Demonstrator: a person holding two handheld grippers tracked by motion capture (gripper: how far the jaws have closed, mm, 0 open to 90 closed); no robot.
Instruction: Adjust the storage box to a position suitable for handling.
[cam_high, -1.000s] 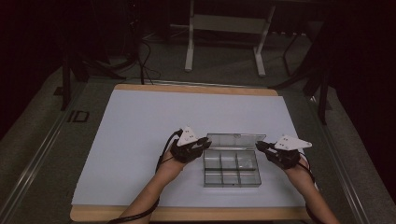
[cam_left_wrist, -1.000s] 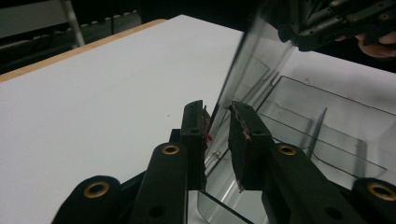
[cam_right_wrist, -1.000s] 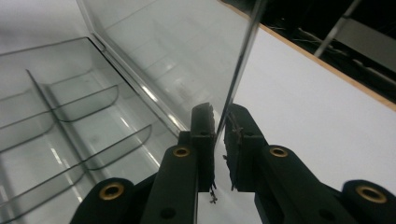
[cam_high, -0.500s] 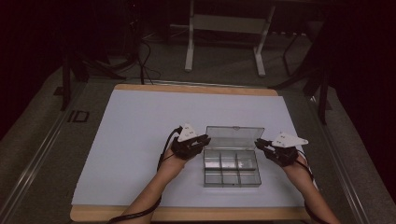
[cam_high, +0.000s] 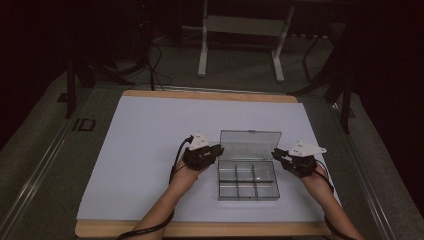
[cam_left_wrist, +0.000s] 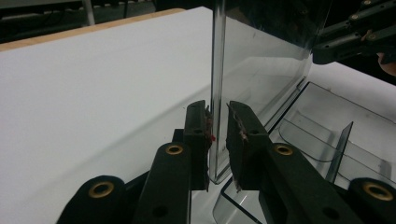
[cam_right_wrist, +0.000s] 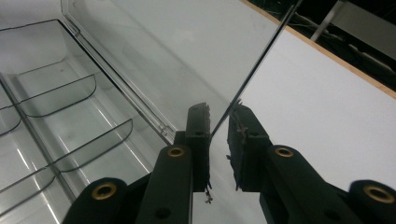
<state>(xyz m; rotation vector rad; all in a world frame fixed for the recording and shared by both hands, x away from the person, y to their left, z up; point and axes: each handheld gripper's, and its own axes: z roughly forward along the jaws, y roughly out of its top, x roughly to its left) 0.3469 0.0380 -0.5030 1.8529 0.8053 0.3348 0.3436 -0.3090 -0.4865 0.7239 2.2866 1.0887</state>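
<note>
A large white rectangular sheet (cam_high: 150, 150) covers most of the light wooden worktop (cam_high: 210, 95), whose bare edge shows as a strip along the far side and along the near side. The worktop stands on a grey-green carpeted floor (cam_high: 45, 165). Beyond its far edge stands a pale grey metal frame stand (cam_high: 240, 40) with two upright legs on flat feet. Black cables (cam_high: 155, 65) lie on the floor left of that stand, near dark stand legs in shadow.

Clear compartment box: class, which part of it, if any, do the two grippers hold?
The raised lid: the left gripper brackets its left side edge, the right gripper its right; contact is unclear.
</note>
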